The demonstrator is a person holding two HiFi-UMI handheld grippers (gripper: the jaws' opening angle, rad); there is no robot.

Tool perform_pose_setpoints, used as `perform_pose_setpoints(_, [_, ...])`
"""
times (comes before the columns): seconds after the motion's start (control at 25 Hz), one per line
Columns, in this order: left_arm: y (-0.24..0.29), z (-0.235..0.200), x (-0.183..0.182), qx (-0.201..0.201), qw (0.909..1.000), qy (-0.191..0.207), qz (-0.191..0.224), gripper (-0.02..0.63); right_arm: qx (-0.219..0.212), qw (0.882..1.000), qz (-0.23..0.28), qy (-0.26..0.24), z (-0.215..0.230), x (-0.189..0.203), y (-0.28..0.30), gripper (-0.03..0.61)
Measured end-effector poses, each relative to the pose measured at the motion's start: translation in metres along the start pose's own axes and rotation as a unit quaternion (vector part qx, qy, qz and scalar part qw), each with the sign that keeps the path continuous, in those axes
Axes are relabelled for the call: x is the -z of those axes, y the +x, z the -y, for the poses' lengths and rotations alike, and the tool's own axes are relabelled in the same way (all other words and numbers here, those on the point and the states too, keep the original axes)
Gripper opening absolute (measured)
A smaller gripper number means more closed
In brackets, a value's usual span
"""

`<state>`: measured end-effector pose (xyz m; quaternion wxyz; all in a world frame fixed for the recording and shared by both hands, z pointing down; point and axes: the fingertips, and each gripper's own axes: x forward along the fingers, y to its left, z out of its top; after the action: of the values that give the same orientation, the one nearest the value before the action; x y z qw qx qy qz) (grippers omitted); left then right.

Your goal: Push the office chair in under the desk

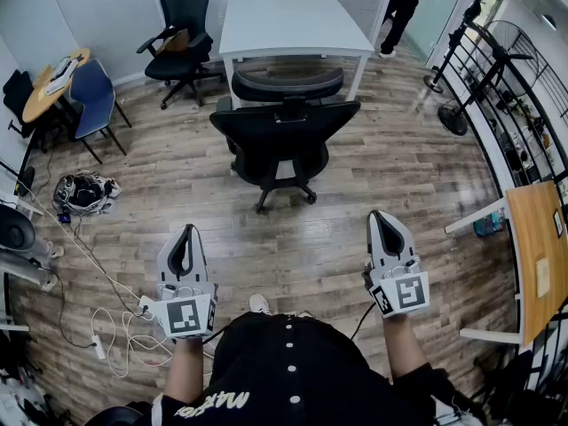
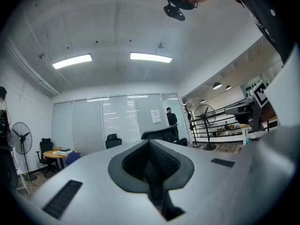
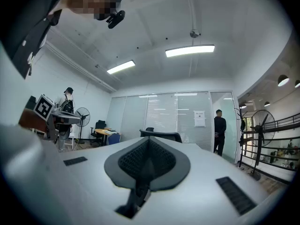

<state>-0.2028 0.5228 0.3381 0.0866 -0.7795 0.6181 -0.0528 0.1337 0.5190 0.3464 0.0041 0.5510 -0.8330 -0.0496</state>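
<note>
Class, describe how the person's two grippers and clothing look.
The left gripper and right gripper are pale grey shells with black textured pads. Each carries a cube with black-and-white square markers. The person wears a black top with white buttons.

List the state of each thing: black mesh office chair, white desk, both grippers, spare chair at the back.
Black mesh office chair: upright, backrest toward the person, out on the floor in front of the desk, not pushed under, untouched.
White square desk: standing just beyond that chair.
Left gripper: jaws shut, nothing held, well short of the chair.
Right gripper: jaws shut, nothing held, well short of the chair.
Second black office chair: upright, beside the desk.
</note>
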Motion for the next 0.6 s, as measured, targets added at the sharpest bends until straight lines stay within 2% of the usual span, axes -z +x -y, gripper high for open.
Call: perform_pose_setpoints(0.6, [0.0097,0.0074,0.0069,0.020,0.9996,-0.004,-0.017,0.017,-0.004,1.000,-0.013,-0.016,0.0001,0.0051,0.0051,0.028])
